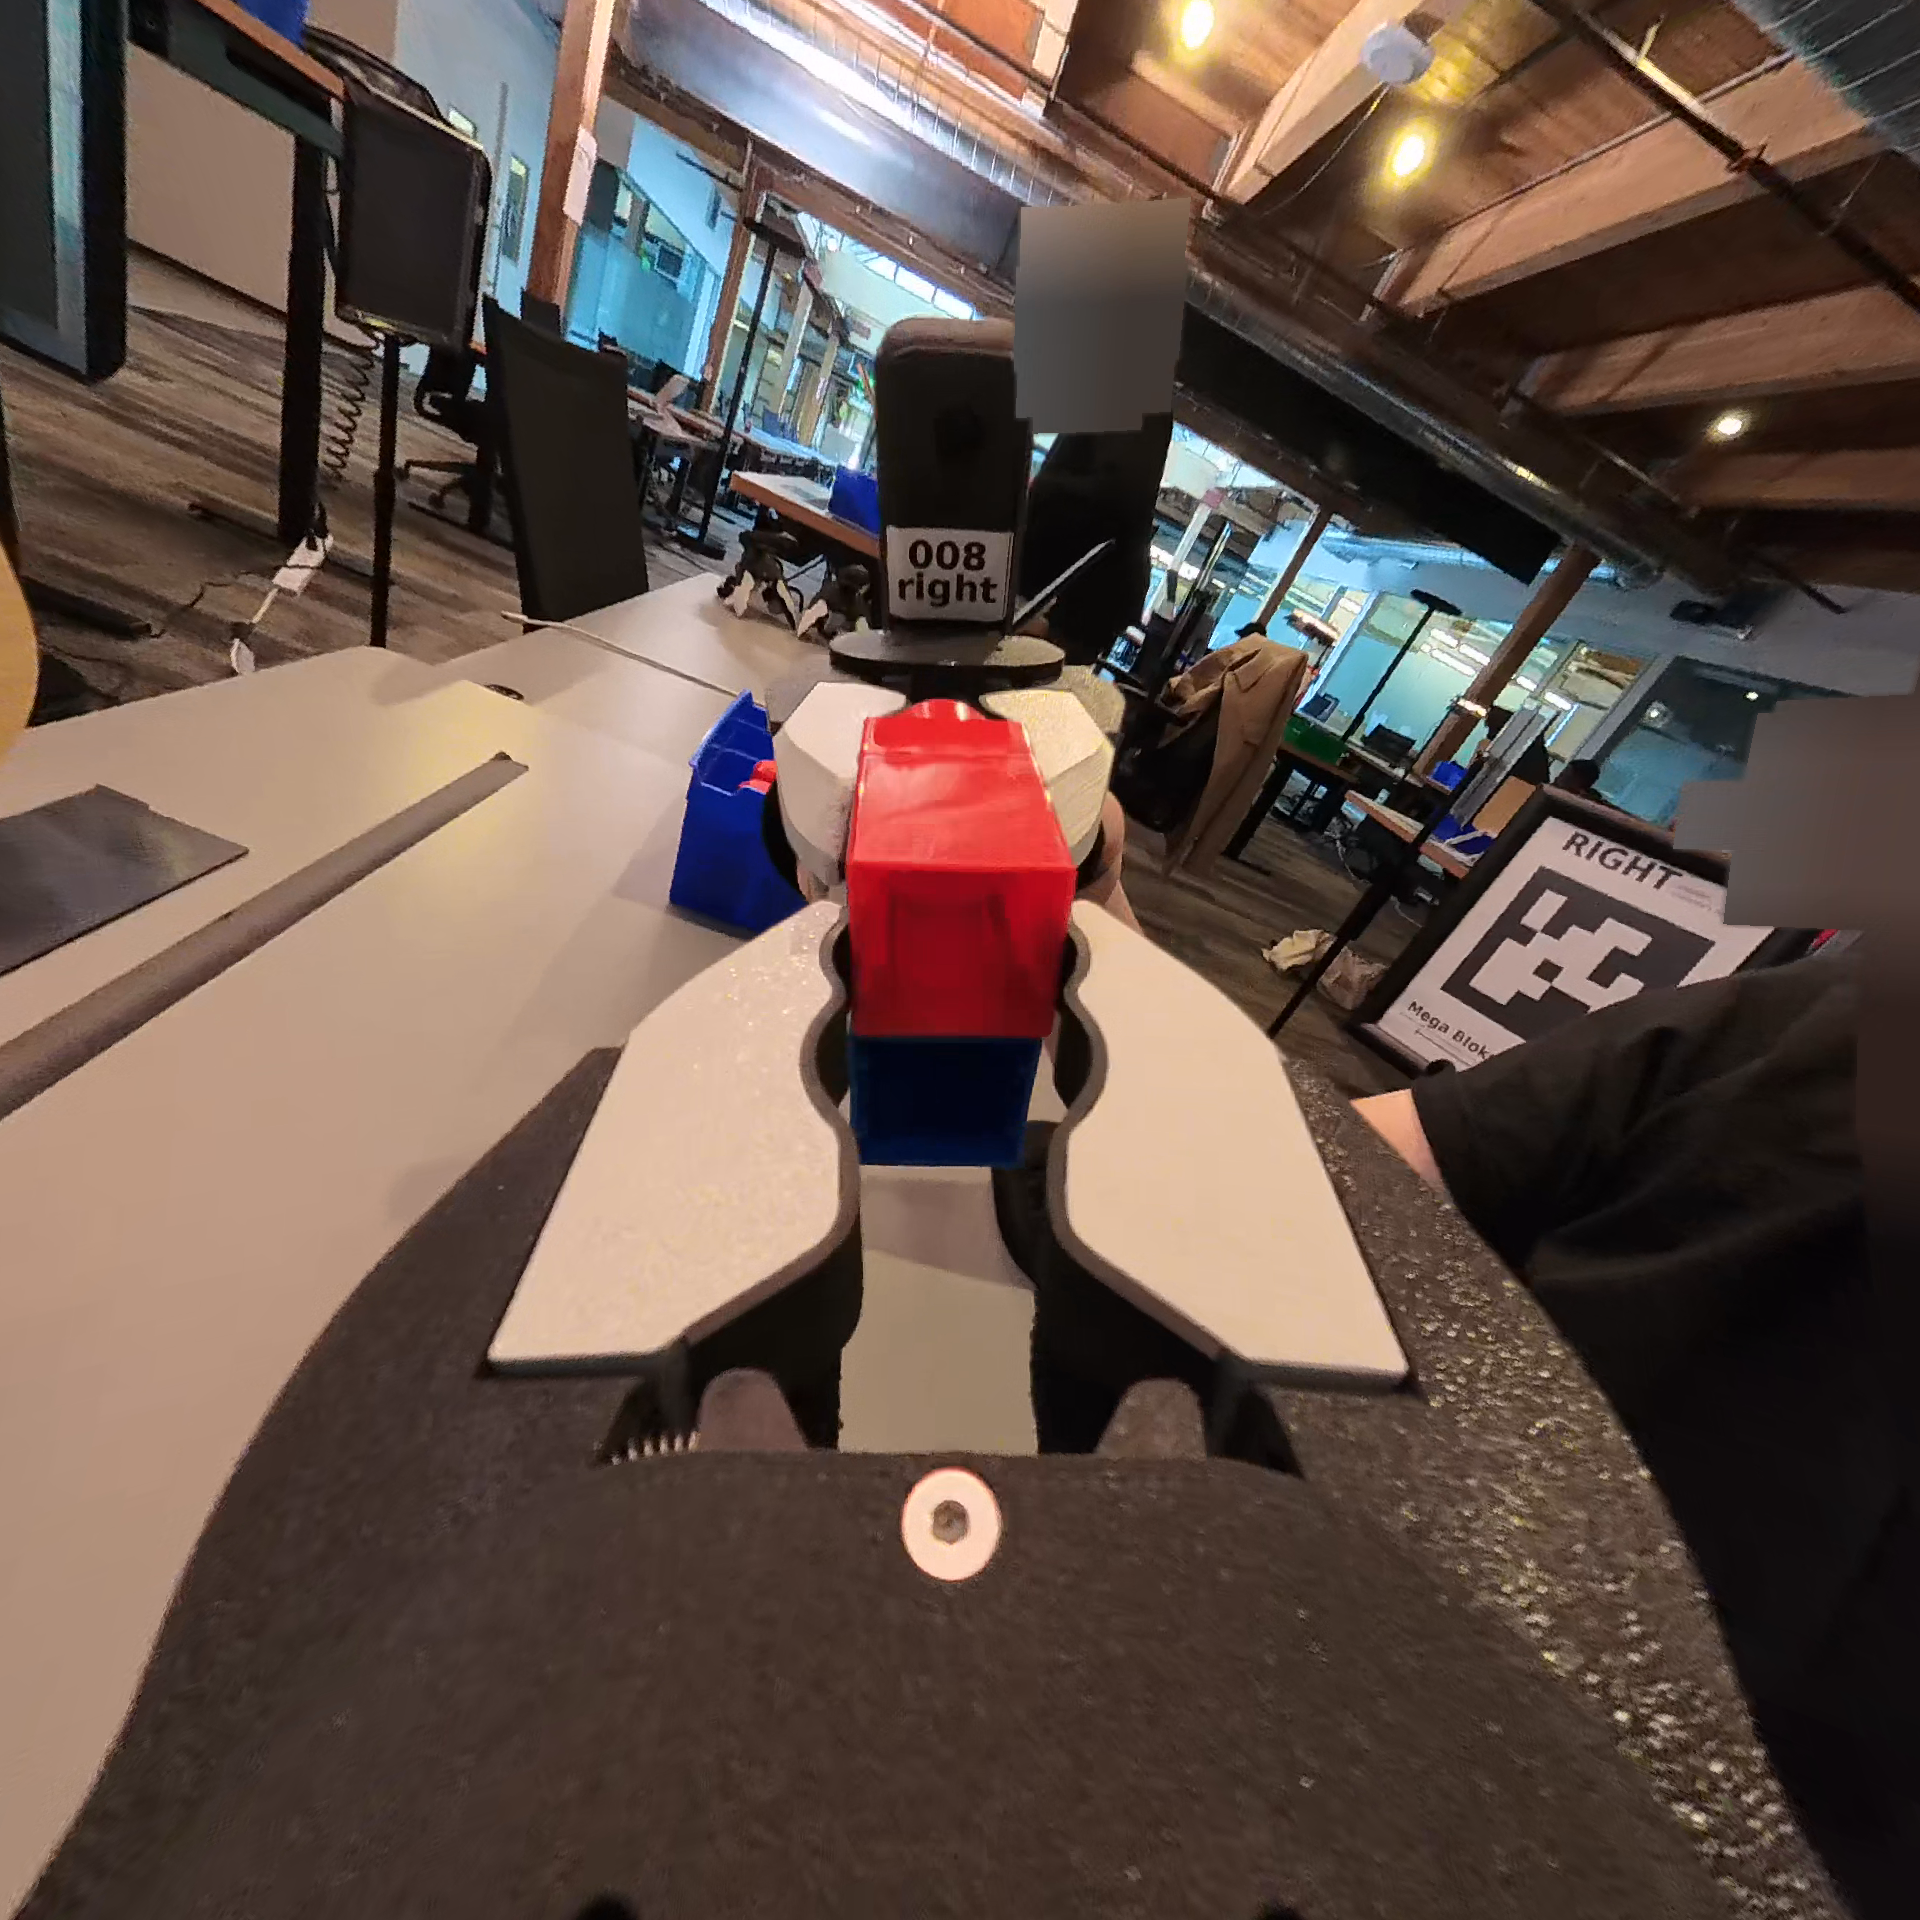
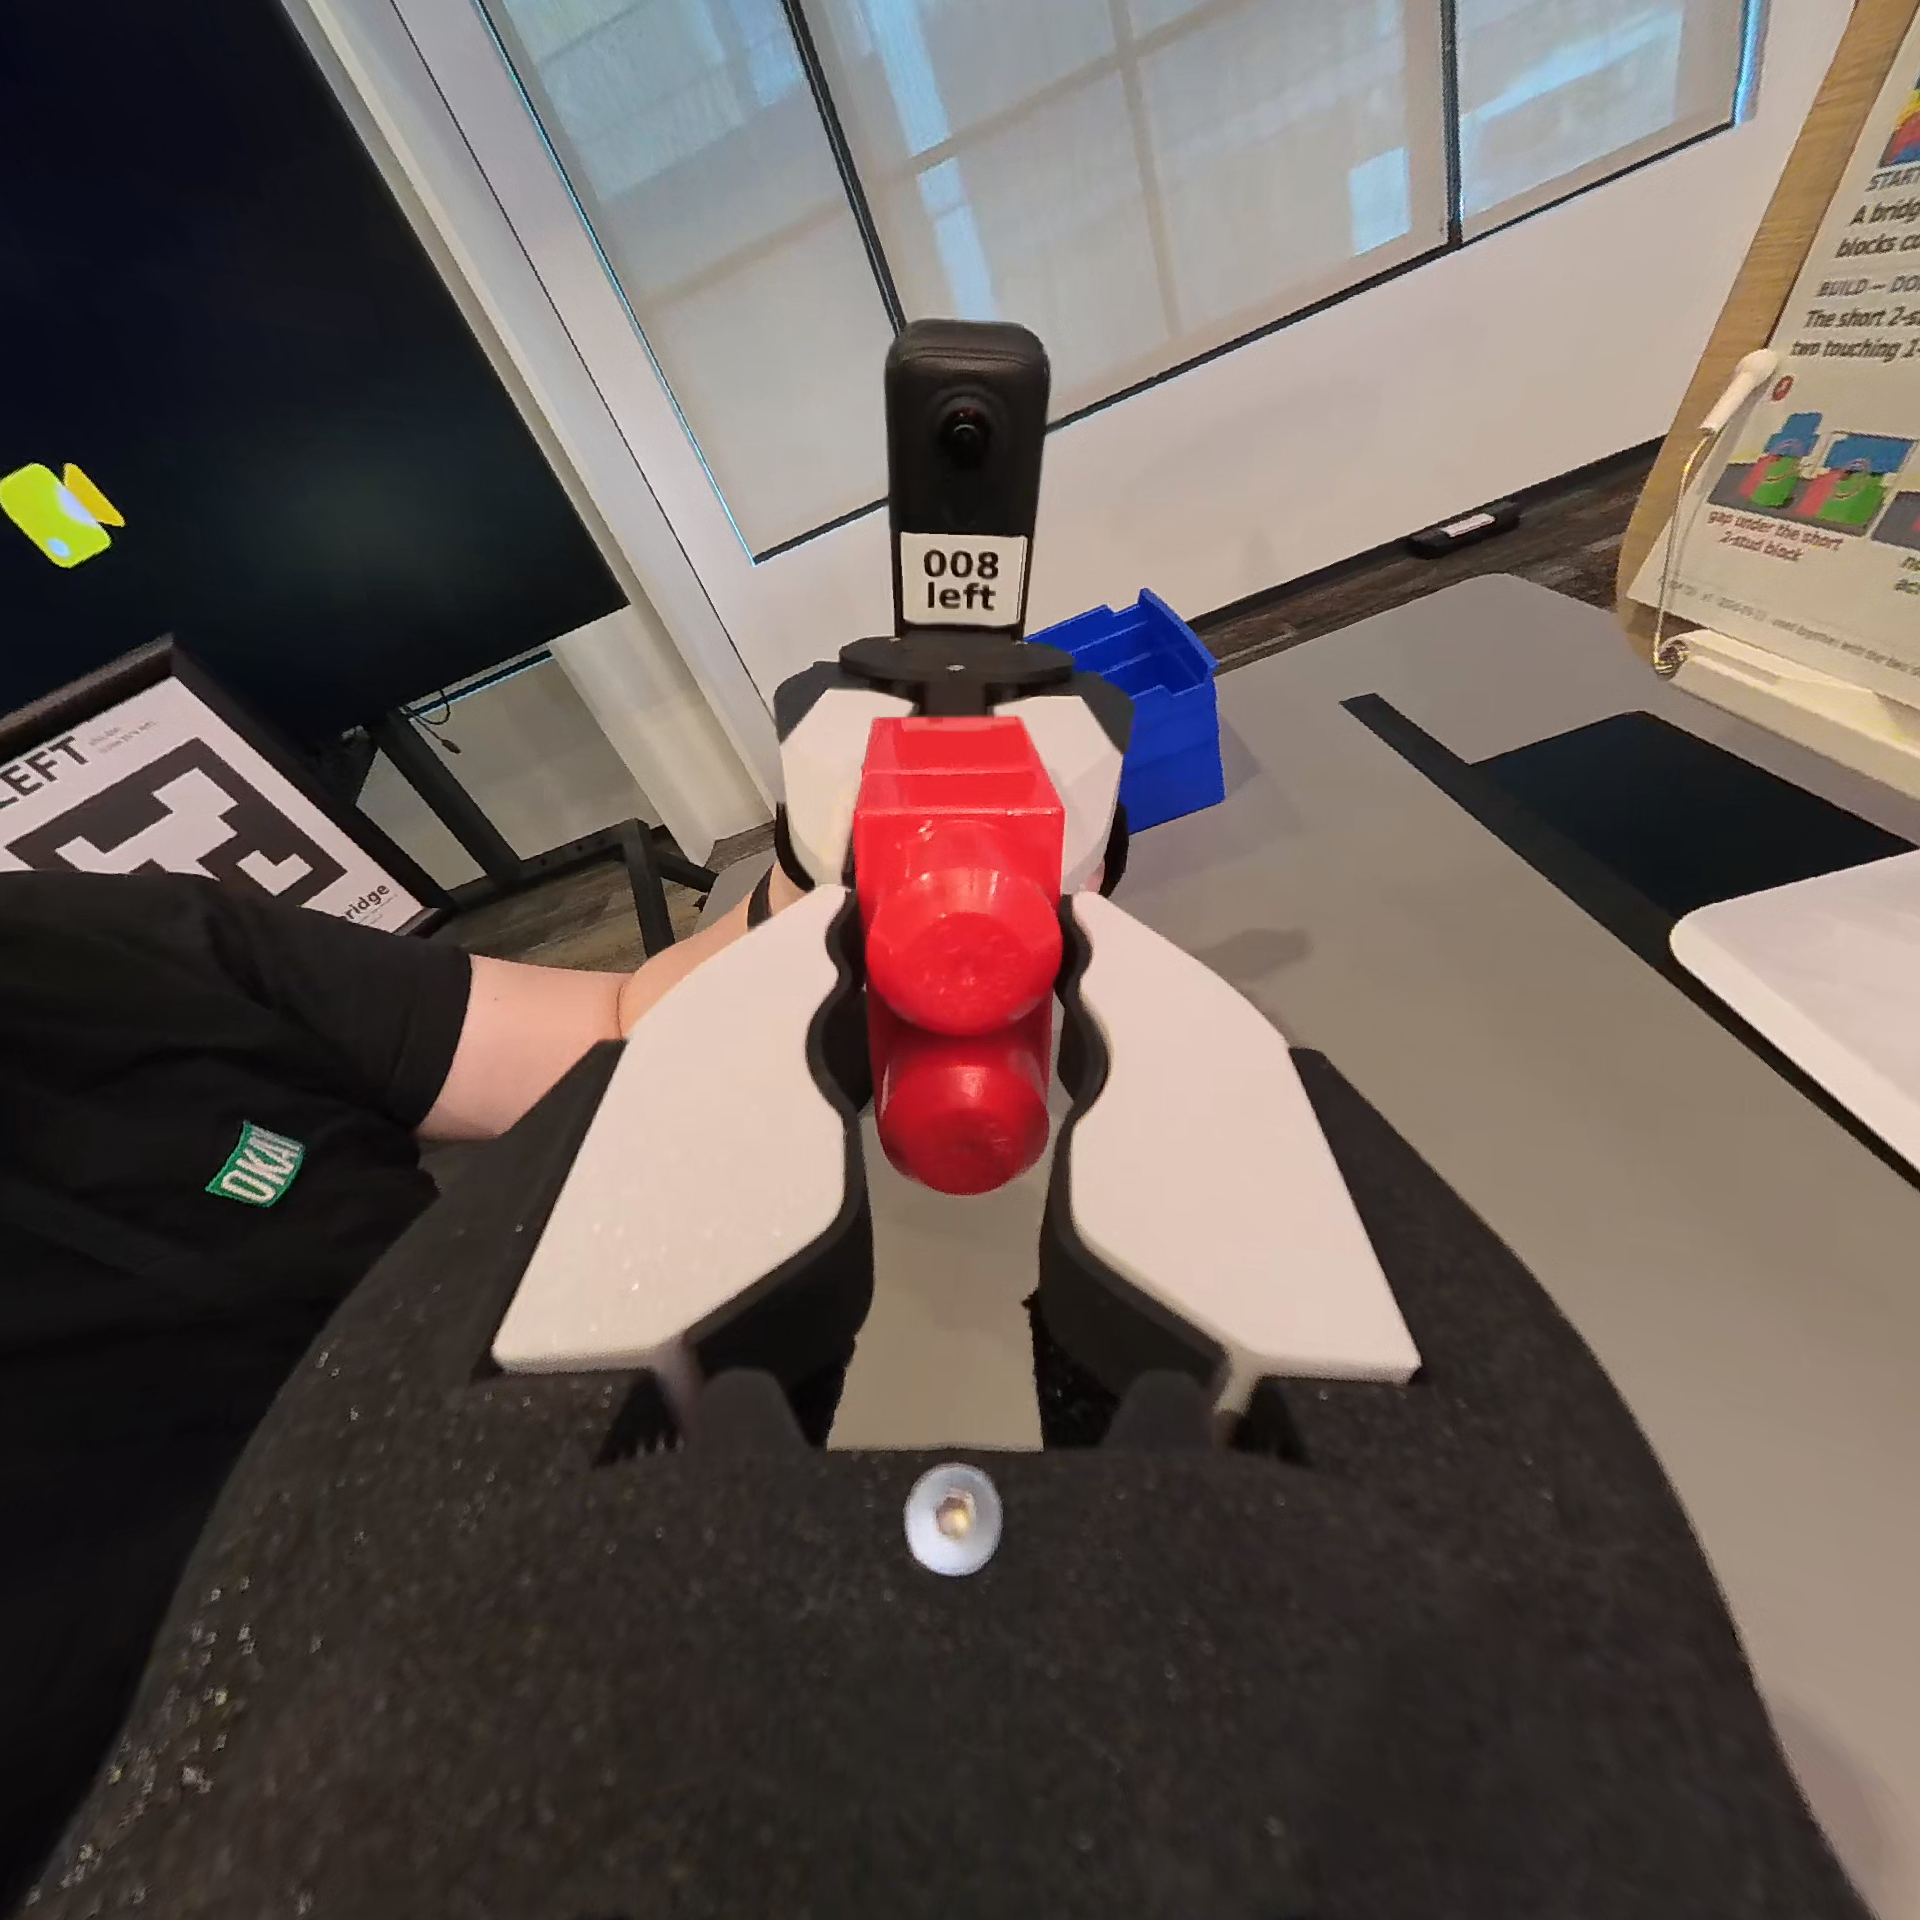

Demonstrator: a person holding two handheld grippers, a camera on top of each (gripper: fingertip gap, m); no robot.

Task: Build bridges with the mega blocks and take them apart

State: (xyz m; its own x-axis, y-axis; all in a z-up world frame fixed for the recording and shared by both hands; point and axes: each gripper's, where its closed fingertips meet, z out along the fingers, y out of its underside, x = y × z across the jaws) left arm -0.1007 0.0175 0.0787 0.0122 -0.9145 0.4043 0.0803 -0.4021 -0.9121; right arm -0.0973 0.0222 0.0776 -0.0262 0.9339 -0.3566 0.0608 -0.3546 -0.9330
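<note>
In the left wrist view my left gripper [image 1: 956, 935] is shut on a red block [image 1: 956, 904] with a blue block [image 1: 940, 1101] joined to its underside, held above the grey table [image 1: 312, 1039]. The right gripper [image 1: 940, 769] faces mine and grips the far red end [image 1: 940, 732] of the same stack. In the right wrist view my right gripper [image 2: 956, 914] is shut on a red two-stud block [image 2: 961, 956], studs pointing at the camera. The left gripper [image 2: 951, 790] opposite holds the red part [image 2: 956, 774] behind it. The blue block is hidden there.
A blue bin [image 1: 727, 831] stands on the table behind the grippers and also shows in the right wrist view [image 2: 1164, 717]. An instruction sheet [image 2: 1839, 364] on a stand and a white board [image 2: 1818, 966] are at right. A black mat [image 1: 94, 873] lies left. A person's arm [image 2: 520, 1029] is close.
</note>
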